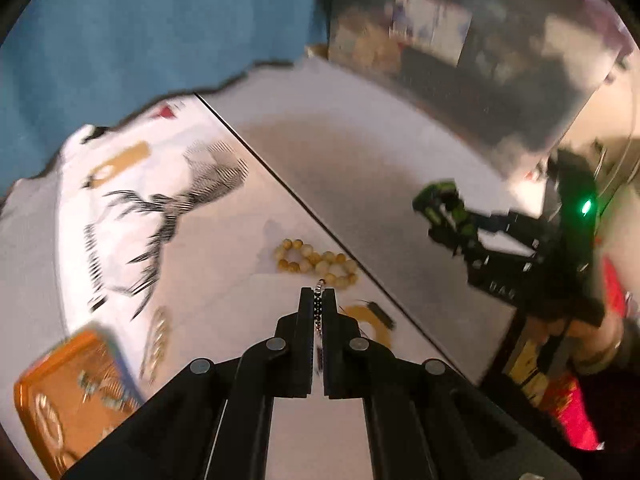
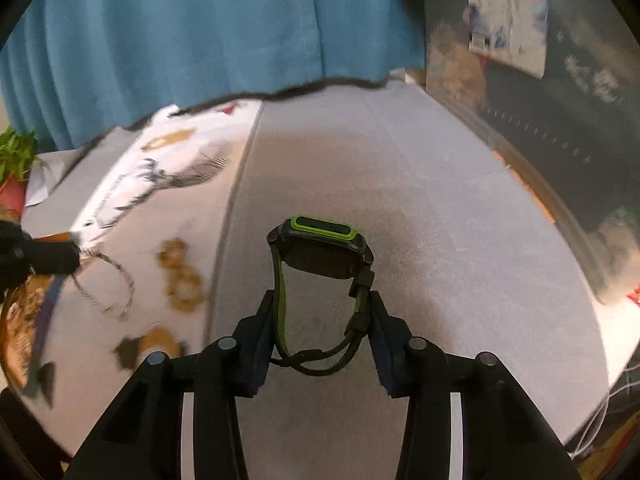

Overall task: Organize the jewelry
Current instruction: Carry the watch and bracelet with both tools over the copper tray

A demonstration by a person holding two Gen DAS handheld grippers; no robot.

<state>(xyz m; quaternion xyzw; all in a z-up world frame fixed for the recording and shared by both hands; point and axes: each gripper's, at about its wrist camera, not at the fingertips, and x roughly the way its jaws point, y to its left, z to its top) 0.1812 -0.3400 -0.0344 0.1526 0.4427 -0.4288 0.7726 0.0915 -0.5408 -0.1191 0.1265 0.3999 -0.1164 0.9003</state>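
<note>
Left wrist view rides just behind its own closed fingers [image 1: 318, 300], angled steeply down at the grey table [image 1: 360, 168] from close in, with the right gripper [image 1: 436, 210] off to its right. Right wrist view sits behind its own fingers [image 2: 322, 304] too, tilted down toward the blue curtain [image 2: 200, 32] — both share the deer-print cloth [image 1: 132, 200] and the bead bracelet [image 2: 180, 276].

Right gripper [image 2: 322, 300] holds a black digital watch with lime-green trim [image 2: 322, 246] by its strap, black fingers pressing either side, over the grey felt table mat [image 2: 440, 220]. At left, on a white deer-print cloth [image 2: 168, 172]: blurred tan bead bracelet [image 2: 180, 276], thin silver chain [image 2: 108, 284] hanging from left gripper [image 2: 74, 258]. Teal curtain [image 2: 200, 28] behind.
</note>
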